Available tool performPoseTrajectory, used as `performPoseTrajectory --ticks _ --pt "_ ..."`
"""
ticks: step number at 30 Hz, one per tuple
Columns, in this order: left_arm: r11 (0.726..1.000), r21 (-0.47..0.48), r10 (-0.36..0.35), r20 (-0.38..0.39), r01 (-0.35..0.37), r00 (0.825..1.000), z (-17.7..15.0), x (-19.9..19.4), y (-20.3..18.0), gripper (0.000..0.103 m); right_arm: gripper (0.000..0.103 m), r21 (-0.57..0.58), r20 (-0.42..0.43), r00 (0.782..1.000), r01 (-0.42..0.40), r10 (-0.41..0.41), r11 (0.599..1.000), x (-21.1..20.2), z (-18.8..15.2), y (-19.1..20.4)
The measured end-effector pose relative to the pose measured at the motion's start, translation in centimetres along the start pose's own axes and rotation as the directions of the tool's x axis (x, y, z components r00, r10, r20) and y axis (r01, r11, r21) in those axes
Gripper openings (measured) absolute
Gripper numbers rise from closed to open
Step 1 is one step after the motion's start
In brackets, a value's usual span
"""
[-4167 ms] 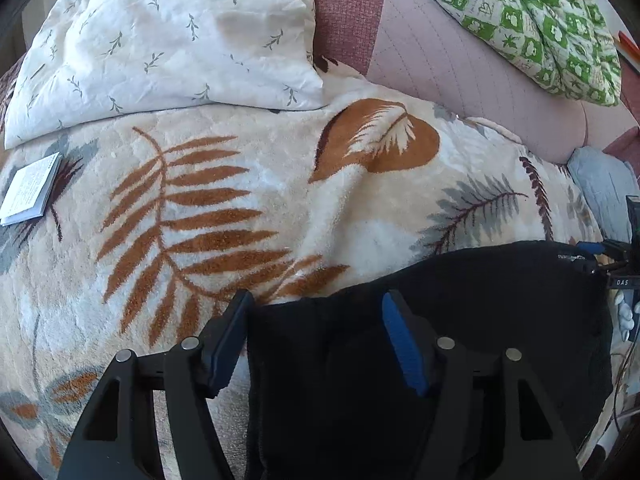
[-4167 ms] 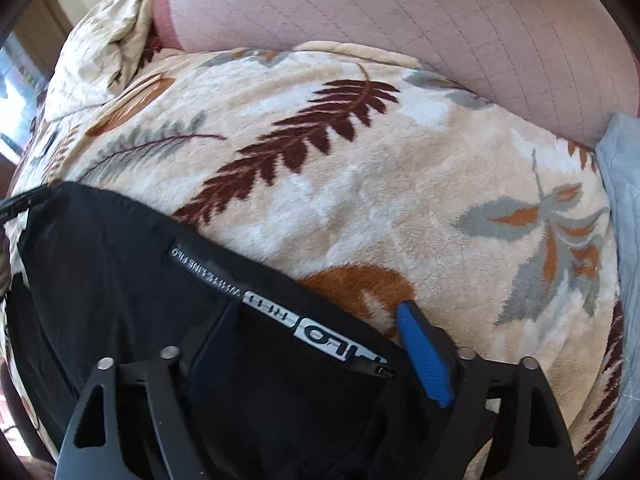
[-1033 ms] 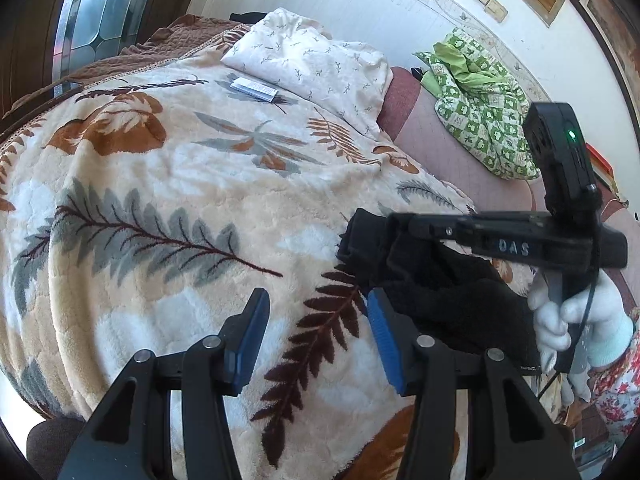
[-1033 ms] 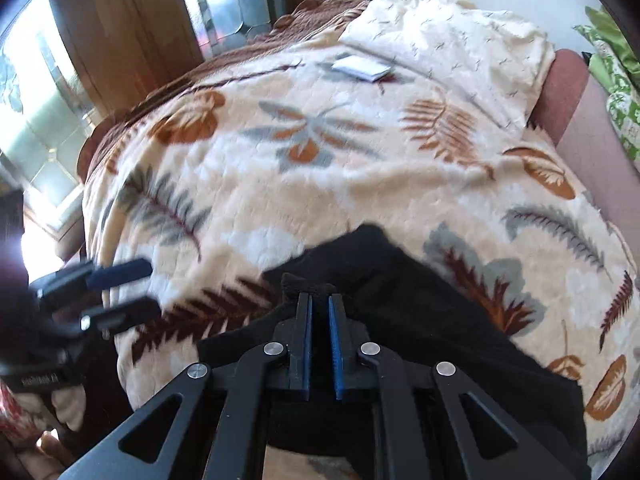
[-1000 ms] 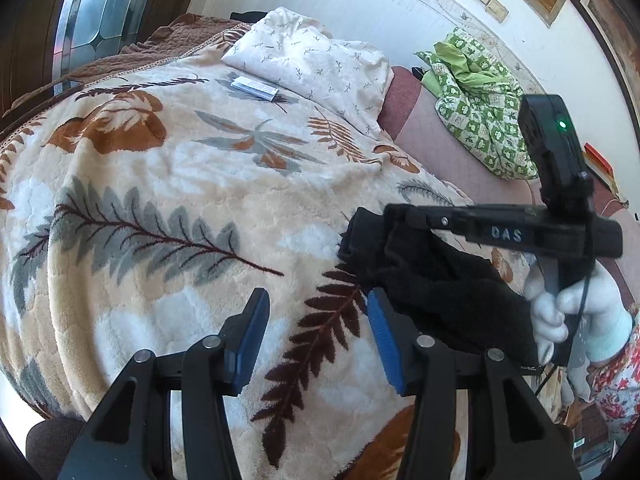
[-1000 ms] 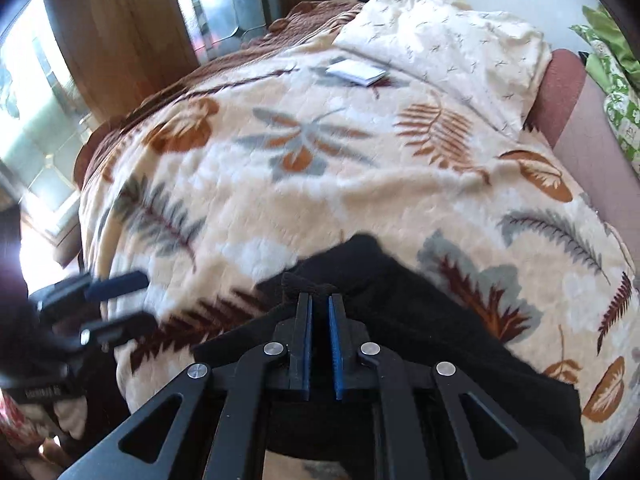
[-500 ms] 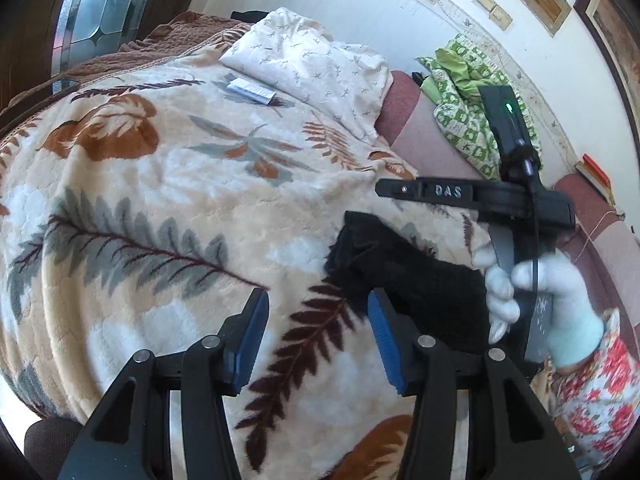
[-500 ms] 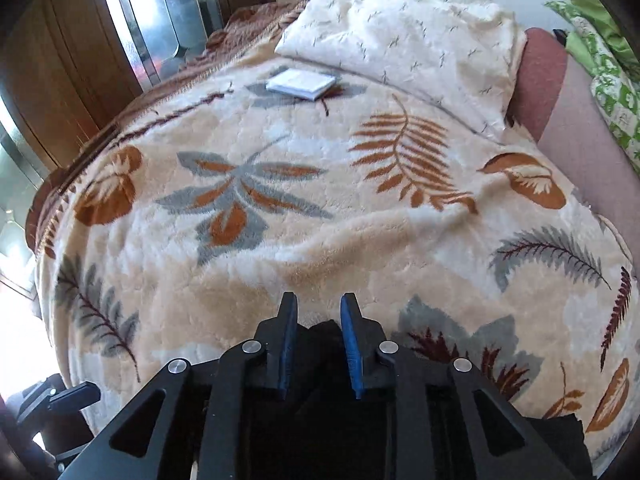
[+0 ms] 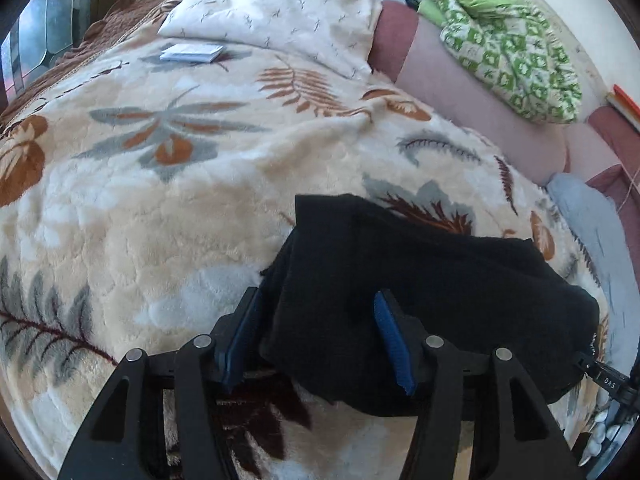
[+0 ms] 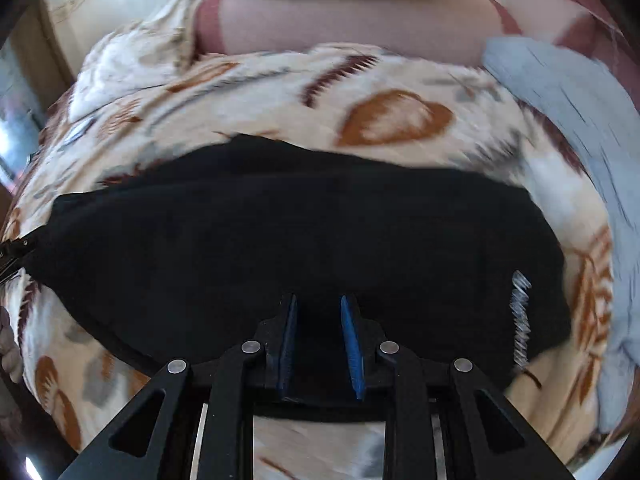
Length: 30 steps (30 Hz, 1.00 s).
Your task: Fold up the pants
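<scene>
Across the lower centre of both views, folded black pants (image 9: 420, 276) are spread on a leaf-print blanket (image 9: 160, 216), its edges blurred in the right wrist view. Left gripper (image 9: 316, 340), jaws opening, is seen astride the pants' corner; right gripper (image 10: 318, 344), narrowly parted over cloth, with contact unclear.

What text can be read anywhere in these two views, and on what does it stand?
"DAS": white letters on the black body of the right gripper, at the lower right edge of the left wrist view.
White print on the band of the black pants: blurred or too small in both views, unreadable.
Booklet on the blanket: no legible text.
</scene>
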<state>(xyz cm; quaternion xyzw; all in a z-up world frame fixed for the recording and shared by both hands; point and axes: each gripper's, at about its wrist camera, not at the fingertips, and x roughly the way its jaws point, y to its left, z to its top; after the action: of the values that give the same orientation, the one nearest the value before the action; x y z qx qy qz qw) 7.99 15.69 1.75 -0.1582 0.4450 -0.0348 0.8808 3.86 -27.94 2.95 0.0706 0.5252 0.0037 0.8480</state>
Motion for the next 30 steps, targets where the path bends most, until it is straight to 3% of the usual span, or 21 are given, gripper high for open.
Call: performPoseTrajectory --ticks 3,6,8,10,12,13,16,18,21,25,28,30 --pt "1.000 -0.018 0.021 -0.023 -0.022 1.000 0.4 -0.4 0.6 0.058 0.023 0.119 0.025 0.998 -0.068 0.066 0.991 -1.2 -0.7 -4.6" --pt "0.993 -0.112 -0.030 -0.036 0.026 0.999 0.6 -1.0 2.5 0.058 0.022 0.192 0.034 0.993 -0.118 0.114 0.974 -1.2 -0.5 -6.0" --pt "0.985 -0.165 -0.057 -0.038 0.050 0.998 0.3 -1.6 3.6 0.060 0.023 0.200 0.038 0.995 -0.100 0.095 0.975 -1.3 -0.2 -5.5" --pt "0.987 -0.157 -0.043 -0.045 0.036 0.998 -0.4 -2.1 3.5 0.061 0.023 0.139 0.055 0.998 -0.038 0.031 0.990 -1.9 -0.2 -3.9" --pt "0.996 -0.091 0.002 -0.050 -0.007 0.999 -1.0 -2.3 2.2 0.061 0.028 0.037 0.123 0.992 0.010 -0.014 0.999 -3.1 0.2 -1.0" --pt "0.998 -0.046 0.037 -0.050 -0.039 0.998 -1.3 -2.2 1.5 0.061 0.028 0.011 0.142 0.990 0.001 -0.003 1.000 -3.5 0.4 -0.3" --pt "0.991 0.051 0.123 -0.043 -0.121 0.991 -1.9 -1.8 -0.1 0.064 0.044 -0.068 0.155 0.984 -0.077 0.087 0.995 -3.9 2.7 3.3" --pt "0.993 0.014 0.114 -0.045 -0.113 0.993 -1.7 -1.8 0.3 0.065 0.045 -0.107 0.117 0.982 -0.136 0.148 0.985 -3.0 4.4 6.0" --pt "0.994 -0.096 0.044 -0.048 -0.048 0.998 -0.8 -2.5 1.8 0.065 0.045 -0.158 0.054 0.976 -0.199 0.210 0.967 -0.8 4.8 10.2" --pt "0.987 -0.152 0.047 -0.006 -0.047 0.999 -0.2 -5.0 3.3 0.065 0.045 -0.251 -0.040 0.992 -0.122 0.116 0.960 2.4 1.5 14.0" --pt "0.990 -0.116 0.088 0.052 -0.081 0.995 -0.2 -7.7 3.2 0.065 0.045 -0.334 0.003 1.000 -0.028 0.030 0.942 1.1 -2.3 14.7" --pt "0.994 -0.095 0.068 0.078 -0.061 0.995 -0.2 -8.8 2.4 0.065 0.045 -0.373 0.007 1.000 -0.001 0.005 0.928 -0.1 -4.0 14.6"
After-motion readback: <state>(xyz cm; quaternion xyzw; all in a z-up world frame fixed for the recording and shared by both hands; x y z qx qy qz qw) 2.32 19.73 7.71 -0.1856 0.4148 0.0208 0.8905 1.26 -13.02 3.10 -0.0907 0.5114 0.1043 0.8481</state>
